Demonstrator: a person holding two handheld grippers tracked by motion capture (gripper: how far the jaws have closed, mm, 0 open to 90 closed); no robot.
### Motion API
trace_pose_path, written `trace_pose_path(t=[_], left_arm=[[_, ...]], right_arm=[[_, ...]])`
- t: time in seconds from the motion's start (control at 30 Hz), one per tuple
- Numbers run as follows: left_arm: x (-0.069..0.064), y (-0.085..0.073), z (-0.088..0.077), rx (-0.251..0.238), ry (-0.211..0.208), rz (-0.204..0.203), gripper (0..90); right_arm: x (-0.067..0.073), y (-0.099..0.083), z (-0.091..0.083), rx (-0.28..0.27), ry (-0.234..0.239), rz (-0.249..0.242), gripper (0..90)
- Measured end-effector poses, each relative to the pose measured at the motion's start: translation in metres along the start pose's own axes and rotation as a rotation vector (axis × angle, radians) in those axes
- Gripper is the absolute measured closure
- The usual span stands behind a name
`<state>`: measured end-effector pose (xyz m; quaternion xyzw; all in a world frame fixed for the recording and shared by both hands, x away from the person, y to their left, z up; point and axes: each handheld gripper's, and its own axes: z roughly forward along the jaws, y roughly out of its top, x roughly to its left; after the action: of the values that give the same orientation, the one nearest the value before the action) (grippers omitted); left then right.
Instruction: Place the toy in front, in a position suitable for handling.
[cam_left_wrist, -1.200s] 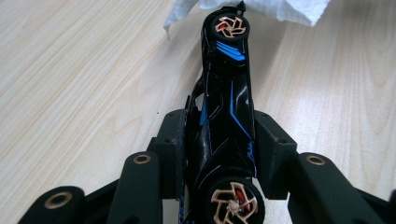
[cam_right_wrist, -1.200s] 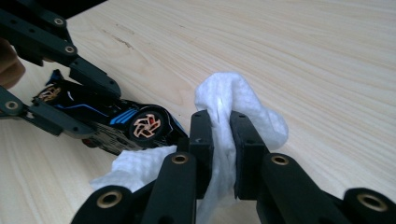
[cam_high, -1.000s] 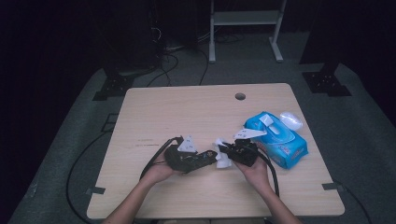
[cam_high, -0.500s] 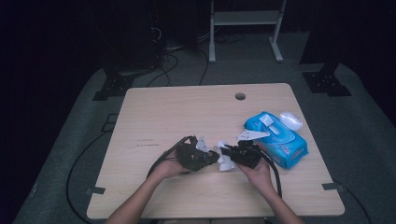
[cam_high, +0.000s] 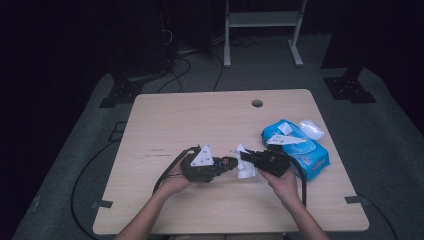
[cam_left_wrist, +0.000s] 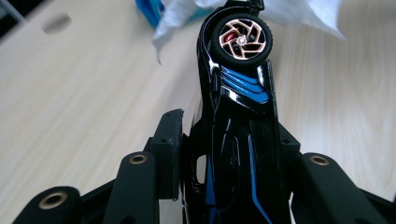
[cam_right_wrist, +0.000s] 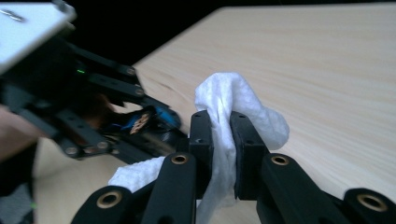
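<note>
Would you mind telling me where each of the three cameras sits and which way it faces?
High view: above the person's side, looking forward and down on the table; forearms, left gripper, right gripper.
Left gripper view: rides the left gripper, looking along its jaws clamped on a black toy car.
Right gripper view: rides the right gripper, jaws shut on a white wipe; left gripper beyond.
Shared: car, wipe and tabletop appear in both gripper views.

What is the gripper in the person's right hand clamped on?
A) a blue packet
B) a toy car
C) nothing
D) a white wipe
D: the right gripper has its pads pressed together on the white wipe, while the toy car sits in the left gripper.
</note>
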<state>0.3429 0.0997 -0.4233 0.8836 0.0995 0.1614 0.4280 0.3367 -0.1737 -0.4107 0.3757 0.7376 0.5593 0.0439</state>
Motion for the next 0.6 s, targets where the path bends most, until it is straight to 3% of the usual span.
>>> trace_pose_path(t=[0.13, 0.27, 0.33, 0.5, 0.6], left_arm=[[-0.002, 0.002, -0.001, 0.005, 0.007, 0.02, 56.8], [-0.006, 0.003, -0.005, -0.047, 0.001, 0.012, 56.8], [-0.006, 0.002, -0.007, -0.058, 0.001, 0.007, 56.9], [-0.004, -0.001, -0.011, -0.088, -0.006, -0.02, 56.9], [-0.005, -0.001, -0.007, -0.075, -0.013, -0.019, 56.9]], right_arm=[[0.016, 0.009, -0.003, -0.032, 0.064, -0.021, 79.9], [0.029, 0.012, 0.001, -0.034, 0.09, -0.06, 79.9], [0.027, 0.012, -0.001, -0.044, 0.089, -0.051, 80.0], [0.011, 0.006, -0.005, -0.035, 0.03, -0.018, 80.0], [0.009, 0.005, -0.006, -0.039, 0.041, 0.0, 80.0]])
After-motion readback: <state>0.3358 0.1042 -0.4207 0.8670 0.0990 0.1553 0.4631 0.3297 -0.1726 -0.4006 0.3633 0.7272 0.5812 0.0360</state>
